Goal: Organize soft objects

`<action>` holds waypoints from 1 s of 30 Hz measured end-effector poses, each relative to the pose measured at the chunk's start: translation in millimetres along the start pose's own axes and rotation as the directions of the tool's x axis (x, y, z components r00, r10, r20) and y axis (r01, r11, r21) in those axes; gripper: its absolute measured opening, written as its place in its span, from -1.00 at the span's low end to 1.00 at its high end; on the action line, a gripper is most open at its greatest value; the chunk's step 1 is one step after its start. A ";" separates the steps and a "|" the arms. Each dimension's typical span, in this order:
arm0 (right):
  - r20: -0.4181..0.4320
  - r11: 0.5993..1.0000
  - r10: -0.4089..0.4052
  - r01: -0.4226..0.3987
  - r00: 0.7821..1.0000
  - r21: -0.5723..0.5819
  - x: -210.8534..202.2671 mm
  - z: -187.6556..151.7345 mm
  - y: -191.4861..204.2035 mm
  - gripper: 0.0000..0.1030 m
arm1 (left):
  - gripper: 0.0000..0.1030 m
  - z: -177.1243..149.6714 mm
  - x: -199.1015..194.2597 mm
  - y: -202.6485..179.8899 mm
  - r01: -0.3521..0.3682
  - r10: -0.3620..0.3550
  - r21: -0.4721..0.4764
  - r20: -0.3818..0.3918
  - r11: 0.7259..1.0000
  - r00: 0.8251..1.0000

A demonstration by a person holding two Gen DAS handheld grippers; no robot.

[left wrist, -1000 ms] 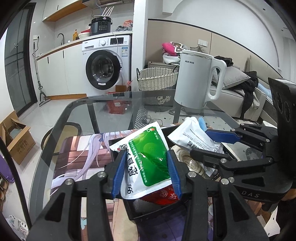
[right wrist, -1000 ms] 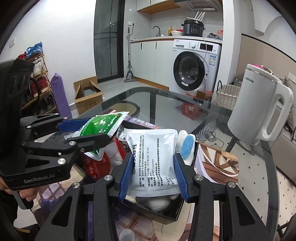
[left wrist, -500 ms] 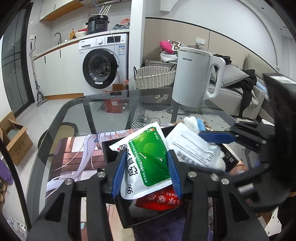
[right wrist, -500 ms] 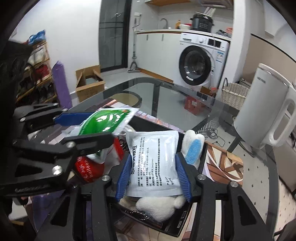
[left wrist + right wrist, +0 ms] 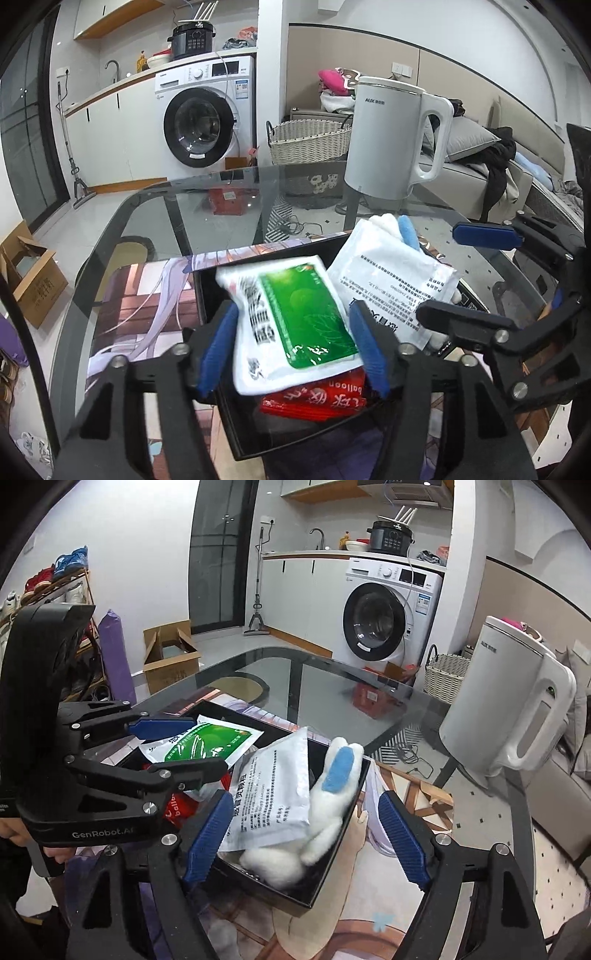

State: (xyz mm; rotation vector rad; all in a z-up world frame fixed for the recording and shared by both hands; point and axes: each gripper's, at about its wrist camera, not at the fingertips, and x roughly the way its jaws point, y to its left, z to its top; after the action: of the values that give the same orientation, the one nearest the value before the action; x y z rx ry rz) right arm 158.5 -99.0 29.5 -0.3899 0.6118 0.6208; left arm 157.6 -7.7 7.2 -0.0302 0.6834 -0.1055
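Green pouch (image 5: pixel 295 317) & white pouch (image 5: pixel 273 794) just released into black tray (image 5: pixel 332 867); left gripper (image 5: pixel 291 350) & right gripper (image 5: pixel 306 834) jaws just spread, pinching nothing. Both look stowed.

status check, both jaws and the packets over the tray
Left gripper and right gripper just opened. Green packet and white packet released in the black tray. Nothing in the way.

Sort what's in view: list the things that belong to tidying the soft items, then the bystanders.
Job:
green pouch
white pouch
red packet
plush rabbit
black tray
left gripper
right gripper

Bystanders:
white kettle
washing machine
wicker basket
cardboard box
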 end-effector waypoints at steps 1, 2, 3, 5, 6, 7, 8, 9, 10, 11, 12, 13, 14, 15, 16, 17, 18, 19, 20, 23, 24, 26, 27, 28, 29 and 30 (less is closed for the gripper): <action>0.003 1.000 -0.003 0.003 1.000 0.002 -1.2 -0.7 -0.6 0.62 | 0.46 -0.8 -1.7 -0.4 0.010 -0.010 0.001 0.004 1.000 1.000; 0.009 1.000 -0.008 0.008 1.000 0.006 -2.2 -0.9 -1.8 0.63 | 0.53 -2.0 -3.9 -0.7 0.021 -0.021 0.002 0.008 1.000 1.000; 0.017 1.000 -0.013 0.013 1.000 0.012 -4.2 -1.8 -3.1 0.64 | 0.60 -2.5 -5.9 -1.8 0.026 -0.026 0.002 0.012 1.000 1.000; 0.032 1.000 -0.013 0.013 0.999 0.022 -9.8 -3.5 -4.8 0.73 | 0.70 -3.9 -12.3 -3.4 0.019 -0.019 0.005 0.028 1.000 0.999; 0.042 0.999 -0.014 0.012 0.999 0.029 -13.9 -5.3 -6.0 0.75 | 0.78 -5.0 -15.5 -3.4 0.022 -0.022 0.006 0.034 1.000 0.999; 0.050 0.999 -0.014 0.012 0.999 0.036 -17.2 -6.7 -6.7 0.80 | 0.93 -6.3 -18.2 -3.1 0.016 -0.016 0.004 0.038 1.000 0.999; 0.058 0.999 -0.011 0.008 0.998 0.044 -21.0 -8.2 -8.0 0.84 | 1.00 -7.9 -21.0 -2.3 0.002 -0.002 -0.001 0.042 1.000 0.999; 0.065 0.999 -0.009 0.005 0.998 0.054 -25.0 -10.0 -9.4 0.86 | 1.00 -9.2 -23.4 -1.2 -0.003 0.003 -0.005 0.050 1.000 0.999; 0.069 0.998 -0.012 0.007 0.998 0.061 -28.0 -12.0 -10.4 0.91 | 1.00 -10.6 -25.9 -0.4 -0.005 0.006 -0.008 0.054 1.000 0.999; 0.074 0.998 -0.018 0.013 0.997 0.068 -31.4 -14.0 -11.1 0.93 | 1.00 -12.3 -29.2 0.7 -0.007 0.008 -0.013 0.057 1.000 0.998; 0.077 0.997 -0.022 0.016 0.997 0.075 -34.4 -16.1 -11.5 0.95 | 1.00 -13.0 -31.7 0.7 -0.010 0.011 -0.017 0.060 1.000 0.998; 0.082 0.996 -0.022 0.015 0.996 0.084 -37.2 -18.4 -11.9 0.97 | 1.00 -14.0 -34.1 1.3 -0.014 0.015 -0.020 0.064 1.000 0.998; 0.086 0.996 -0.019 0.011 0.996 0.091 -38.9 -19.9 -11.5 0.99 | 1.00 -15.4 -37.1 1.8 -0.020 0.021 -0.021 0.068 1.000 0.997; 0.088 0.995 -0.018 0.010 0.996 0.097 -40.7 -21.1 -10.3 0.99 | 1.00 -16.7 -39.7 2.3 -0.025 0.026 -0.021 0.074 0.999 0.997; 0.090 0.994 -0.020 0.011 0.996 0.104 -42.1 -23.3 -9.6 0.99 | 1.00 -18.1 -43.3 2.6 -0.031 0.033 -0.023 0.081 0.999 0.996; 0.090 0.994 -0.019 0.009 0.996 0.108 -42.7 -24.3 -7.3 0.99 | 1.00 -19.3 -46.2 3.2 -0.036 0.038 -0.025 0.088 0.999 0.995; 0.091 0.994 -0.016 0.006 0.996 0.110 -43.5 -26.1 -5.1 0.99 | 1.00 -20.3 -48.4 4.2 -0.040 0.042 -0.028 0.095 0.999 0.995; 0.093 0.994 -0.014 0.004 0.996 0.110 -44.3 -27.9 -2.6 0.99 | 1.00 -22.1 -52.3 5.2 -0.045 0.048 -0.033 0.108 0.998 0.993; 0.094 0.994 -0.013 0.003 0.996 0.109 -44.8 -28.8 -0.3 0.99 | 1.00 -24.0 -55.1 6.0 -0.048 0.053 -0.039 0.118 0.998 0.992; 0.113 0.994 -0.011 -0.001 0.994 0.107 -49.6 -33.2 6.8 0.99 | 1.00 -29.5 -60.7 8.7 -0.049 0.056 -0.054 0.134 0.997 0.989; 0.119 0.994 -0.011 -0.002 0.993 0.108 -51.3 -34.2 8.5 0.99 | 1.00 -30.9 -62.0 9.4 -0.049 0.057 -0.056 0.138 0.997 0.989; 0.131 0.993 -0.011 -0.004 0.991 0.115 -54.0 -36.8 11.2 0.99 | 1.00 -31.6 -63.6 8.2 -0.055 0.062 -0.050 0.139 0.997 0.988; 0.137 0.993 -0.011 -0.006 0.991 0.117 -56.0 -38.6 12.9 0.99 | 1.00 -32.0 -64.7 7.8 -0.064 0.070 -0.050 0.143 0.997 0.987; 0.145 0.992 -0.011 -0.007 0.989 0.122 -57.7 -40.5 14.6 0.99 | 1.00 -32.8 -66.4 7.2 -0.070 0.078 -0.053 0.153 0.996 0.985; 0.151 0.992 -0.007 -0.011 0.989 0.124 -59.1 -41.7 16.6 0.99 | 1.00 -33.9 -68.0 7.4 -0.069 0.078 -0.057 0.163 0.996 0.984; 0.153 0.992 -0.005 -0.014 0.988 0.124 -59.7 -42.5 18.1 0.99 | 1.00 -35.0 -68.8 7.6 -0.067 0.076 -0.058 0.167 0.996 0.983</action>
State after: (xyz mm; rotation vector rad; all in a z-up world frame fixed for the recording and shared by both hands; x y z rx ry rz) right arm 90.8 -132.2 32.4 -0.2214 0.5017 0.6073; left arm 83.2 7.4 22.8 -0.0642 0.5171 -0.0156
